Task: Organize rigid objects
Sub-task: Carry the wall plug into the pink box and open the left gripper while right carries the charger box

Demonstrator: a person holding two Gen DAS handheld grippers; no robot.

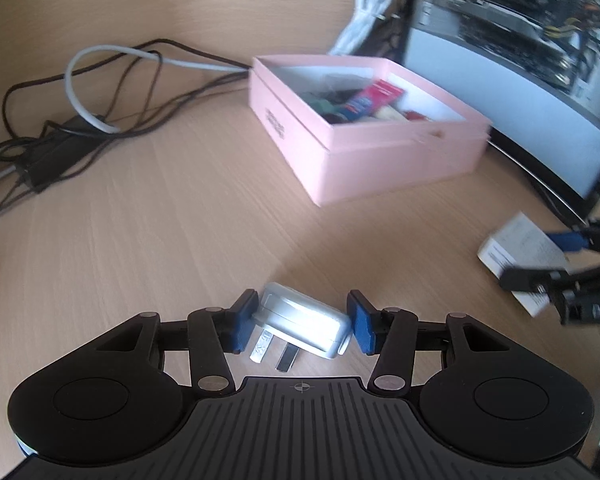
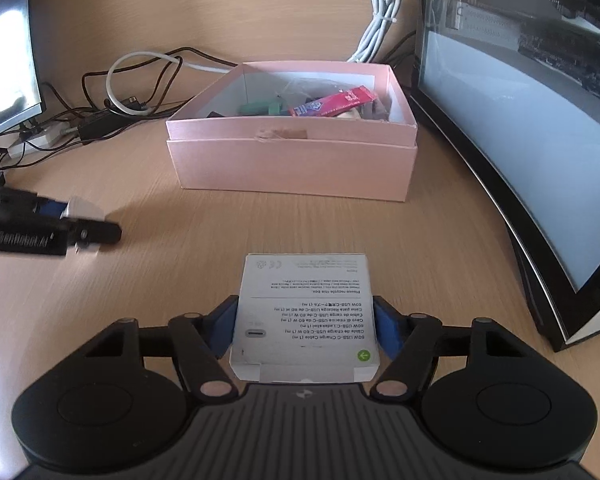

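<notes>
Plug adapter [image 1: 304, 326], rigid, light, slick: left tongs [image 1: 302, 322] pinch its body sides. Cable carton [image 2: 305, 316], stiff but crushable: right tongs [image 2: 306, 324] clamp its edges; pink box [image 2: 292, 160] ahead.

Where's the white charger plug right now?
In the left wrist view the white charger plug sits between the left gripper's blue pads, prongs toward the camera, over the desk short of the pink box.

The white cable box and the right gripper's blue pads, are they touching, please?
Touching. In the right wrist view both blue pads sit flush against the white cable box sides, no gap visible.
</notes>
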